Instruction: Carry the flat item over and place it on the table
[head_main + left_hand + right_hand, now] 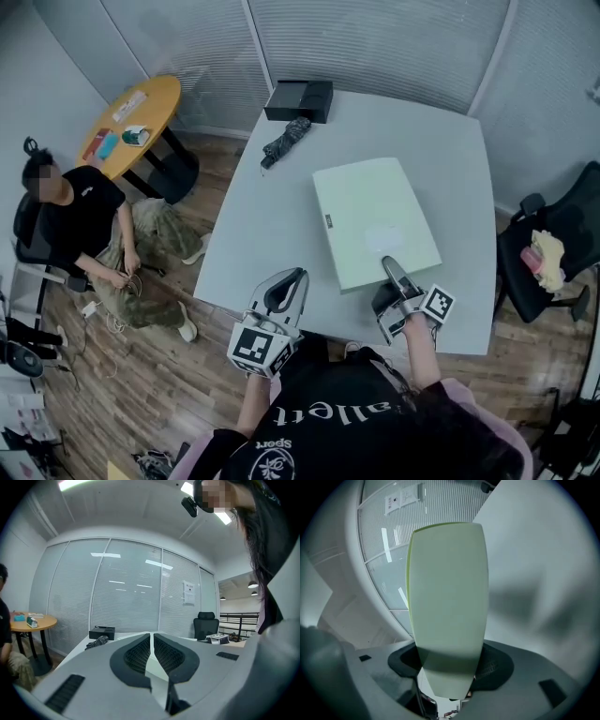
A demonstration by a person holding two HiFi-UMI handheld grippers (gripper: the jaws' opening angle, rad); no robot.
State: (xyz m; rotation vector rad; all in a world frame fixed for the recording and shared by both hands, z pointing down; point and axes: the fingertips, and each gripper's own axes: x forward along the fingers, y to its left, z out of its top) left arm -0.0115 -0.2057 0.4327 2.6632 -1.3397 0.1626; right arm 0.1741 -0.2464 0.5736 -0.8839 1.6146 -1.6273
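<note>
Glass wall with closed blinds (375, 47) ran behind everything, with wood floor (122, 384) below. The big white surface (262, 234) filled mid-frame in the head view. Its left edge ran diagonally beside open floor. Its near edge sat just ahead of me. Its right edge came near a black office chair (562, 234) with something pale on the seat. The left half of the white surface was bare, so plenty of open room there.

The flat item (370, 220), a pale green board, was over the right half of the white surface, all its edges inside the surface's edges. I couldn't tell whether it rested flat or was held just off.

A seated person (84, 220) was at far left, well apart from the white surface and next to a round wooden surface (141, 112) with small things on it.

At the white surface's far edge sat a black box (298, 100). A folded dark umbrella (285, 141) lay just in front of it. Both were well apart from the flat item.

The right gripper (390, 267) had its fingers clamped on the flat item's near edge. In the right gripper view the board ran straight out from between them. The left gripper (287, 281) hung by the near edge, left of the flat item and not touching it. Its fingers were nearly together with nothing between them.
</note>
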